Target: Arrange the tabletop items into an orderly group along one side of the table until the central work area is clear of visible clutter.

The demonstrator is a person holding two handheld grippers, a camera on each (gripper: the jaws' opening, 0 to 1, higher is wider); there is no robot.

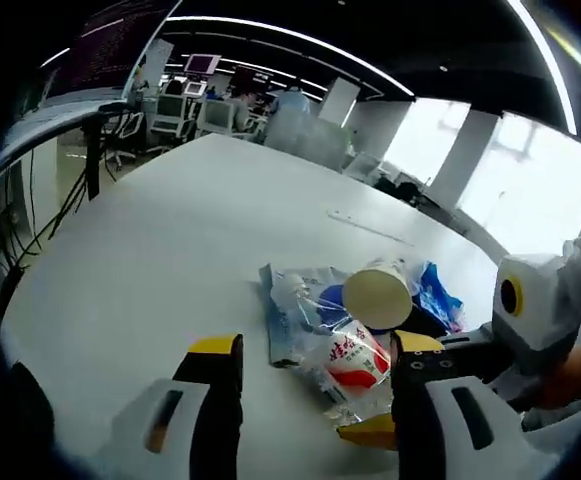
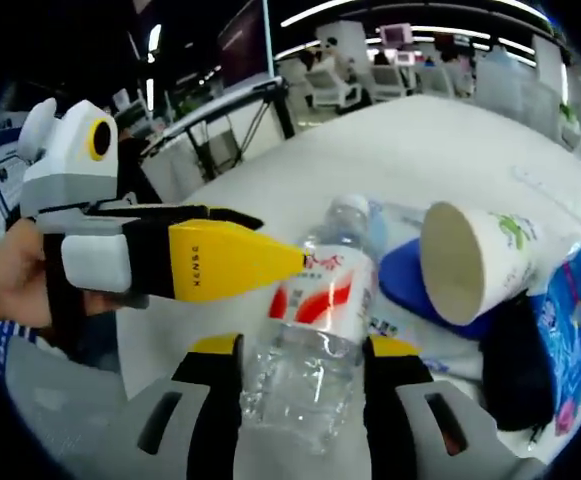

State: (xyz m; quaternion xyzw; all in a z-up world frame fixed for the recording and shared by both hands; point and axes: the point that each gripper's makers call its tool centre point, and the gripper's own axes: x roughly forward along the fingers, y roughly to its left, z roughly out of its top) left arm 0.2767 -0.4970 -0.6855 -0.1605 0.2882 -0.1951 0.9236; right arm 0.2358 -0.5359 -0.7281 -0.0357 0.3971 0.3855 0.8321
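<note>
Bottle [image 2: 315, 330]: on table [image 1: 170, 230], among cup [image 2: 470, 260] and wrappers, lying between right gripper [image 2: 300, 400] jaws.
Long axis: pointing away along those jaws.
Right jaws: closed around bottle body.
Left gripper [image 1: 310, 400]: wide apart, empty, just beside pile.

Both gripper views are looking close, from opposing sides, at the same clear plastic red-labelled water bottle [image 1: 355, 362] [image 2: 315, 330] and overturned pale paper cup [image 1: 378, 293] [image 2: 467, 262].
</note>
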